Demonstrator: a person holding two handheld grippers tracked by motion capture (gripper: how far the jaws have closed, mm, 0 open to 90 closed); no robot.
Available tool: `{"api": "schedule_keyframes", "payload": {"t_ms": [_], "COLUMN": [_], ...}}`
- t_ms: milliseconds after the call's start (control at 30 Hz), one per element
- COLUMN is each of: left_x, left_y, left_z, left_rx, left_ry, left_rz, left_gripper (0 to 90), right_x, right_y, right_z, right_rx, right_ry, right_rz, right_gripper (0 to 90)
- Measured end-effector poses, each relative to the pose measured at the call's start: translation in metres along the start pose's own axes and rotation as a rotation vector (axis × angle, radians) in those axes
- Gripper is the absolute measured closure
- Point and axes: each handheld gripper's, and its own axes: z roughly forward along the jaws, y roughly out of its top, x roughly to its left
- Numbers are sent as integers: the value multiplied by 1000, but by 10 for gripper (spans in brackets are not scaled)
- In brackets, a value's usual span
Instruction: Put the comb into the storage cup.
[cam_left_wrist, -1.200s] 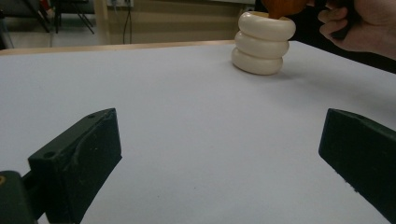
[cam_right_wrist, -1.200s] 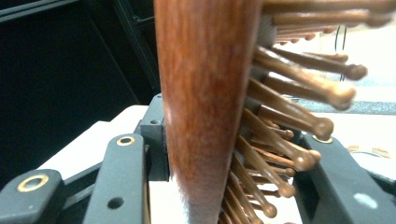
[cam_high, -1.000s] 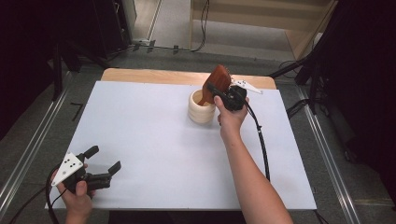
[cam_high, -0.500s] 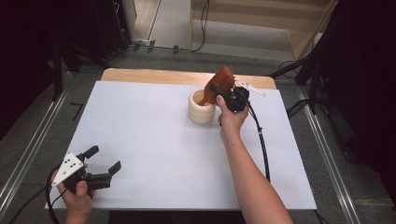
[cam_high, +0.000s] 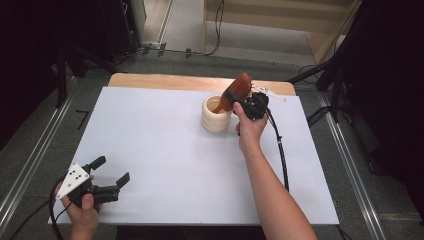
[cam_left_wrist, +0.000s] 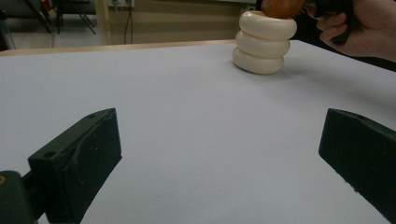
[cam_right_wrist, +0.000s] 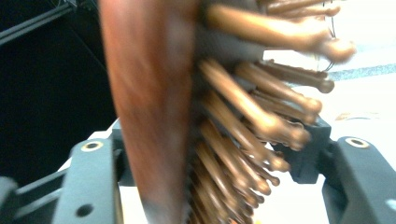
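**Wooden brush held over ribbed cup; left tool idle**

High view: the right tool (cam_high: 239, 97) is at the far side of the white-covered counter (cam_high: 165, 150), held in the person's right hand (cam_high: 248, 127). It grips a reddish-brown wooden hairbrush with wooden bristle pins (cam_high: 235, 91). The brush is tilted, its broad head up and toward the far edge, its lower end reaching down into the mouth of a cream ribbed cylindrical cup (cam_high: 216, 114). Whether the brush end touches the cup's inside cannot be told. The cup stands upright just left of the right hand.

Right gripper view: the brush (cam_right_wrist: 187, 116) sits between the two jaws, back to the left and pins pointing right; the jaws are closed in on it, partly apart by the brush's thickness. Frame is blurred.

The left tool (cam_high: 107, 177) rests at the near left corner of the counter in the left hand (cam_high: 82, 212), its jaws spread wide with nothing between them. Left gripper view: bare white surface lies between the two black jaws; the cup (cam_left_wrist: 264, 44) stands well ahead, three stacked bulges visible, with the brush end (cam_left_wrist: 282, 7) at its rim and the right hand (cam_left_wrist: 362, 28) beside it.
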Motion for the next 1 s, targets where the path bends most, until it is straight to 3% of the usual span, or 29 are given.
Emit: {"api": "schedule_keyframes", "payload": {"t_ms": [133,300,400,500,1000], "left_x": [0,0,0,0,-1], "left_y": [0,0,0,0,0], "left_z": [0,0,0,0,0], "left_rx": [-1,-5,-5,-3,-2], "left_ry": [0,-3,-4,-3,-3], "left_rz": [-1,-1,-2,1,3], "left_gripper": [0,0,0,0,0], "right_x": [0,0,1,2,13], "right_y": [0,-1,0,1,7], "right_z": [0,0,-2,-4,-23], "right_rx": [23,46,48,62,77], "right_ry": [3,2,7,19,-6], "right_rz": [-9,-35,-63,-76,-205], "right_gripper": [276,107,88,0,0]}}
